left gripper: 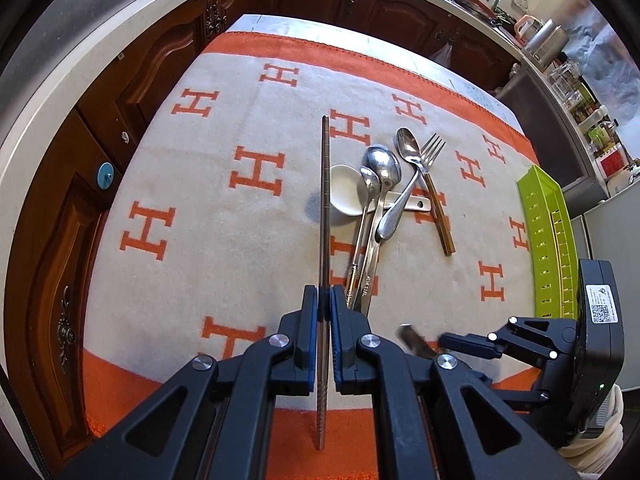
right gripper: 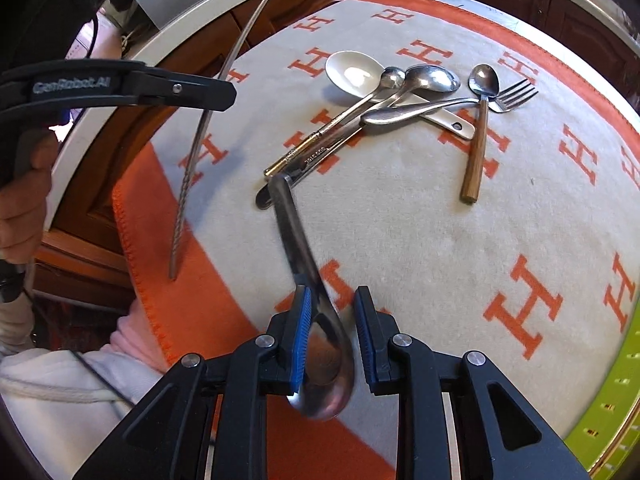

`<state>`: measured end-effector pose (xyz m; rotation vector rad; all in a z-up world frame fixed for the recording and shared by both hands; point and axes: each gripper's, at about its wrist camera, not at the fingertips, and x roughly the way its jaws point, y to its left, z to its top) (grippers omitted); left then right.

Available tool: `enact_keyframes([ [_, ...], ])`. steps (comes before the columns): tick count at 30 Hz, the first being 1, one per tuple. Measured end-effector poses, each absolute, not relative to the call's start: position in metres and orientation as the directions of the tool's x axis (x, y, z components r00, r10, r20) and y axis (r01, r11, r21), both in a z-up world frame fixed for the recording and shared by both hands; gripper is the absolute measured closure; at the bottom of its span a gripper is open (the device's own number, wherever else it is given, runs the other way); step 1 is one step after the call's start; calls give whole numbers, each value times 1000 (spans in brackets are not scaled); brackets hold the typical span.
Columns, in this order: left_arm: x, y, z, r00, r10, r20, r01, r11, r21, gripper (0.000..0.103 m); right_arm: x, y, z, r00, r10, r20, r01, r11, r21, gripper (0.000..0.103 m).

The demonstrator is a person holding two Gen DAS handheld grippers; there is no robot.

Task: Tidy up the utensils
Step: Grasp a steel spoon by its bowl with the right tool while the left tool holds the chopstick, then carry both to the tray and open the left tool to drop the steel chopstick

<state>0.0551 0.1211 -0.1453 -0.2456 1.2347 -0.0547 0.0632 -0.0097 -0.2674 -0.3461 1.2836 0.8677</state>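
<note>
Left tongs (left gripper: 325, 304) pinching chopstick (left gripper: 325, 200), tilted steeply downward

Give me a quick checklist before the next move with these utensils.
1. Left gripper jaws shut on metal chopstick: ok.
2. Right gripper pressing the steel spoon: not ok; only one pad touches, jaws apart.
3. Spoon steady: cannot tell, it is blurred.
4. Green tray in view: ok.
5. Pile on the cloth still unsorted: not ok.
</note>
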Motion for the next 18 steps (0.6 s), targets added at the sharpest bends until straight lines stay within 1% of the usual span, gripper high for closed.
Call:
enact_keyframes([
  [2,55,121,-145,332,-175,-927,-92,972,-217,99,63,-5,-268,44,368,-929,-737,640,219,80],
  [4,55,120,-145,331,-182,-926,-89,971,-222,99,61,-3,-268,48,368,-929,-752,626,209,82],
  [5,55,119,-145,330,-185,-926,-88,970,-225,99,59,-1,-268,45,370,-928,-763,612,207,86],
  [6,55,118,-145,328,-189,-926,-86,970,-229,99,58,0,-269,43,371,-927,-768,606,207,93],
  [7,55,117,-145,325,-193,-926,-85,969,-232,99,57,0,-269,40,372,-927,-768,605,210,95],
  [8,55,117,-145,324,-195,-926,-83,969,-233,99,56,1,-269,33,376,-926,-769,602,217,101],
  [12,54,115,-144,327,-197,-924,-80,969,-235,99,49,2,-268,48,387,-921,-773,599,211,102],
  [18,52,107,-133,337,-217,-916,-49,968,-247,99,50,-27,-247,98,443,-891,-687,678,261,102],
])
